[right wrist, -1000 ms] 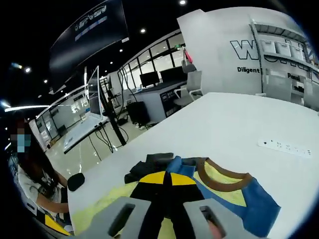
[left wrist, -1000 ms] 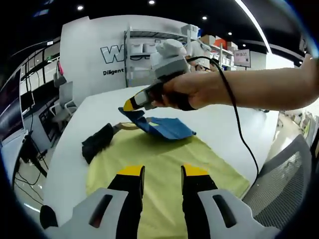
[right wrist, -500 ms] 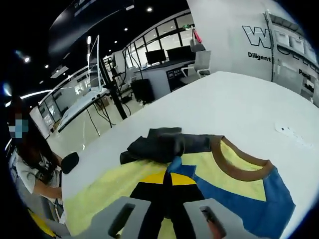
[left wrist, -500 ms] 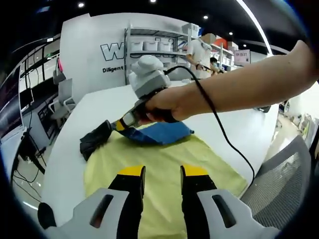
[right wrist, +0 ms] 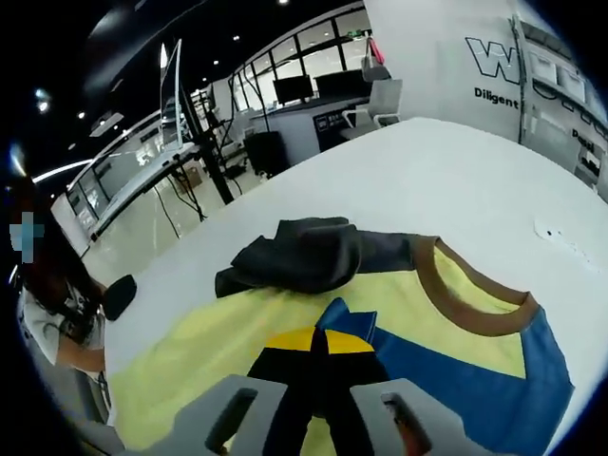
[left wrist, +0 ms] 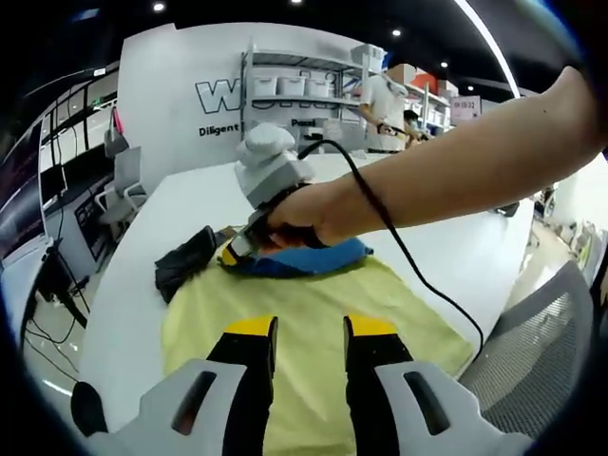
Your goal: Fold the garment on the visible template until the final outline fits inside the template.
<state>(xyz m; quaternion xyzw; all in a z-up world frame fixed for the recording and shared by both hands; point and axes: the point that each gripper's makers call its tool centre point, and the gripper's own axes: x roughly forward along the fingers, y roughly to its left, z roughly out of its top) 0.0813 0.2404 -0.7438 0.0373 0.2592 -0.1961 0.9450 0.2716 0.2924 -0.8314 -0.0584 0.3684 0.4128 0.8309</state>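
the garment [left wrist: 313, 313] lies spread on the white table [left wrist: 142, 275], a yellow shirt with a blue panel [left wrist: 313, 258] at its far end and a brown collar [right wrist: 470, 304] that shows clearly in the right gripper view. its near edge runs under the left gripper's [left wrist: 309, 331] jaws and is cut off at the bottom of the left gripper view, so the full outline cannot be traced. no template line can be made out under or around the cloth; it may be covered by the shirt.

the right gripper [right wrist: 319, 340] has its yellow-tipped jaws pressed together on a corner of the blue panel, low against the yellow cloth. in the left gripper view the same gripper comes in from the right, held in a hand [left wrist: 309, 211] with a black cable [left wrist: 399, 256] looping off it; the hand and forearm hide much of the blue panel and the collar. the left gripper hovers over the near yellow part with its jaws apart and nothing between them.

a dark grey sleeve [right wrist: 299, 256] is bunched in a heap at the far left corner of the shirt, next to the collar. a mesh chair back [left wrist: 537, 351] stands at the near right of the table. beyond are white shelving [left wrist: 294, 95], desks with monitors [right wrist: 294, 90] and a seated person [right wrist: 57, 304] on the left.
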